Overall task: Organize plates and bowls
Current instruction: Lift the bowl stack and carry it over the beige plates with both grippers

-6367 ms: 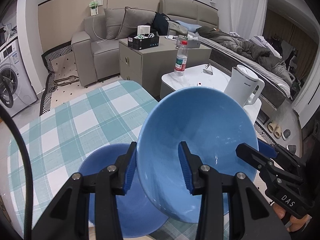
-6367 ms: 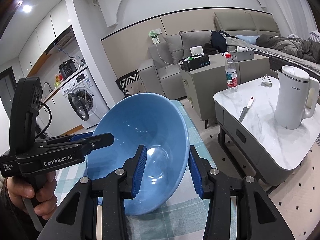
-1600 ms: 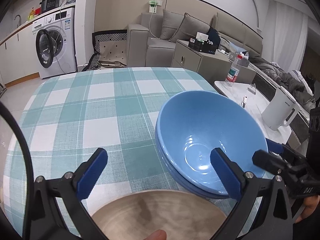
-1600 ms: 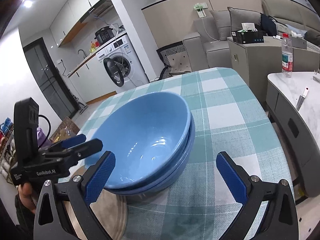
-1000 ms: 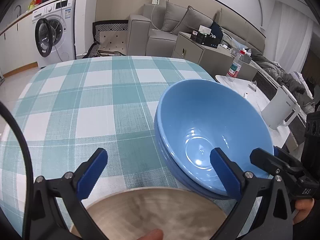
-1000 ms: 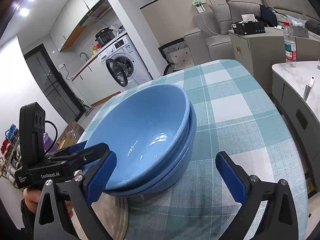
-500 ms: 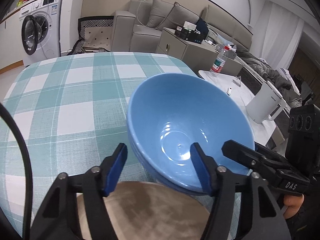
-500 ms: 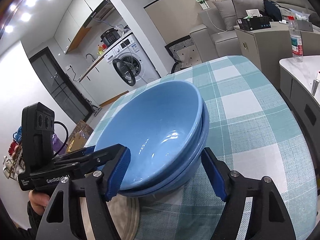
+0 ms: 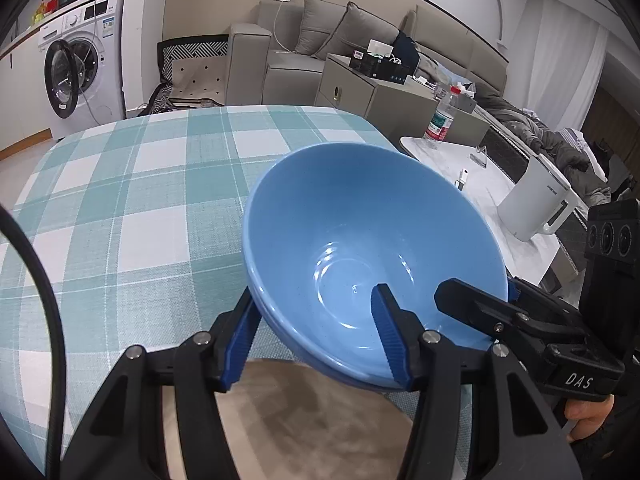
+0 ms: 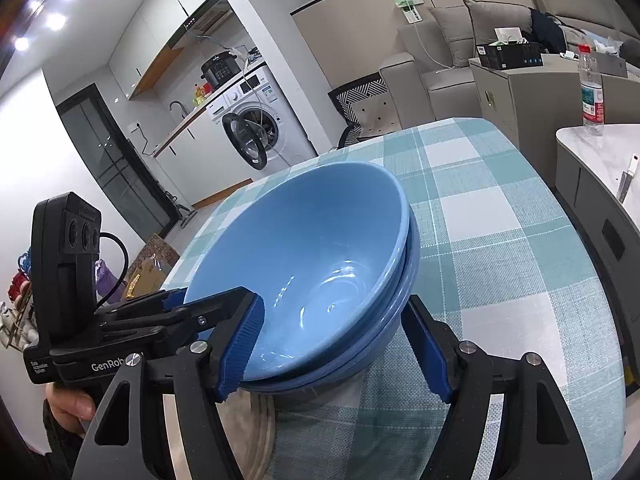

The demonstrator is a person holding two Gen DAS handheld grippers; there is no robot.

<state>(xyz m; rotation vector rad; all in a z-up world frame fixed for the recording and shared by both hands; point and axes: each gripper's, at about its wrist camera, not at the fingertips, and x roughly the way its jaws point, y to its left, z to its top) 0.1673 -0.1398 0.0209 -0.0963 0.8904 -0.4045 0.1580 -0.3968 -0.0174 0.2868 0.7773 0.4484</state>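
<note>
Left gripper: jaws straddle the near rim of the stacked blue bowls, one pad outside the wall, one inside the top bowl, closing at this moment; the frames don't settle whether the pads press yet. Right gripper: straddles the opposite side of the same rim, one pad inside and one outside low on the wall; firm contact can't be confirmed there either, so read it as around the stack, not clamped. The stack is two nested bowls sitting tilted, its near edge over a tan plate on the checked tablecloth, close to the table edge. Handling, my read: glazed ceramic, rigid, fairly heavy as a pair, slick against rubber pads, chips if dropped or knocked. The flared wall means a pinch tends to slide up and off, so grip deep on the rim with both walls caught between the pads. Lifting only the top bowl leaves the lower one behind. Two opposed rim grips, lifted evenly, look safest.
</note>
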